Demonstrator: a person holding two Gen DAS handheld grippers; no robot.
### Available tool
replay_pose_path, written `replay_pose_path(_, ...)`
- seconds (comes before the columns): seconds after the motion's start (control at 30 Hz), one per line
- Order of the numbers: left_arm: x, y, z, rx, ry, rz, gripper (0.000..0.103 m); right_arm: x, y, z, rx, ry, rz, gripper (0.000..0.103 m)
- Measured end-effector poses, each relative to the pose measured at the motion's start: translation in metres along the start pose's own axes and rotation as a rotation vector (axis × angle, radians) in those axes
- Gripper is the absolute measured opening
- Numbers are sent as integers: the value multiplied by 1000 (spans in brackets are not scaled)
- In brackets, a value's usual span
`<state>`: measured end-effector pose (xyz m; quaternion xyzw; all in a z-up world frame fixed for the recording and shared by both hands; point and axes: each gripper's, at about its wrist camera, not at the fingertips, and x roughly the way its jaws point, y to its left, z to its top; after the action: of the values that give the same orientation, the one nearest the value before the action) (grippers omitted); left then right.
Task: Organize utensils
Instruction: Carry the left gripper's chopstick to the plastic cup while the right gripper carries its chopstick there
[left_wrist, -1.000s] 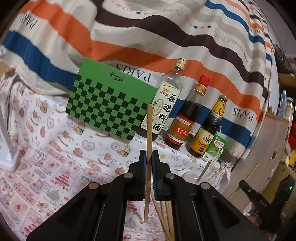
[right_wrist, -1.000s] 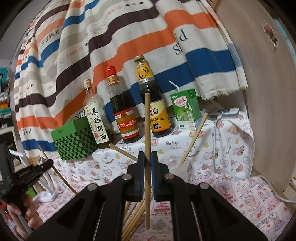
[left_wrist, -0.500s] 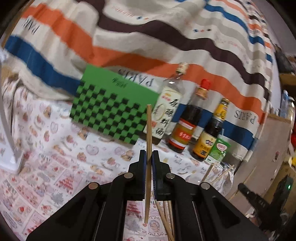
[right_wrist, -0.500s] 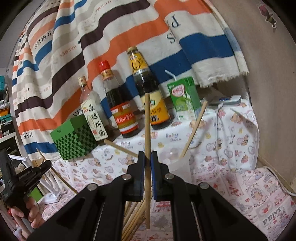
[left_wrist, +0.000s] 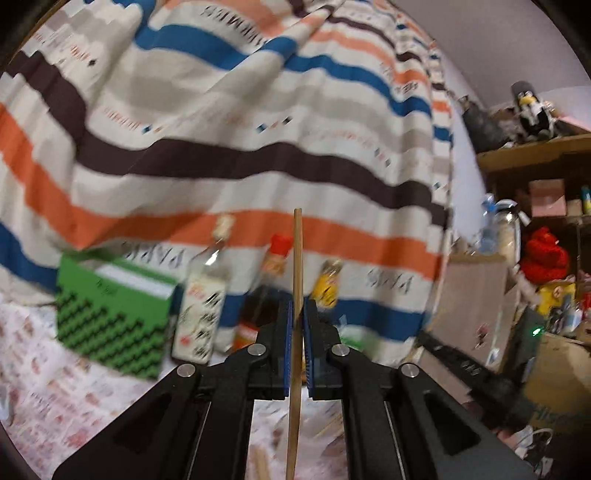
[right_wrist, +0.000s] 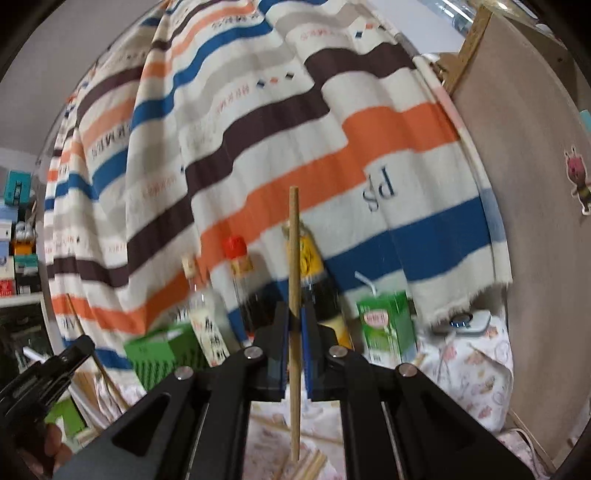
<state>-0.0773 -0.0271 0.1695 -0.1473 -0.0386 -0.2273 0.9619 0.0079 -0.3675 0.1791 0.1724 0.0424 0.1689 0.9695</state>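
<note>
Each gripper's fingers are closed on one upright chopstick: left gripper (left_wrist: 298, 345) holds the left chopstick (left_wrist: 296, 280), right gripper (right_wrist: 294, 350) the right chopstick (right_wrist: 294, 258). Long axes run vertically; loose chopsticks (right_wrist: 308, 463) lie below on the table.

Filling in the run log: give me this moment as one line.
left tool: shut on chopstick, upright | right tool: shut on second chopstick, upright | both views motion-blurred

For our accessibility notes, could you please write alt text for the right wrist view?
The right gripper clamps one upright wooden chopstick. Behind stand three sauce bottles, a green drink carton and a striped cloth.
</note>
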Motion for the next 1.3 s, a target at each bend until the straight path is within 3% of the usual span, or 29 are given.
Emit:
replay_pose_path(0.33, 48, -19, 9, -91, -51, -42, 5, 49, -27, -24, 46, 74, -104, 6)
replay_pose_path(0.8, 172, -23, -43, -58, 93, -19, 5, 65, -44, -41, 54, 87, -138, 6)
replay_pose_path(1.07, 188, -18, -89, -22, 167, 27, 5, 72, -45, -49, 43, 124, -136, 6)
replay_pose_path(1.3, 183, -11, -110, -1, 268, 8, 5, 79, -45, -57, 35, 160, -166, 6)
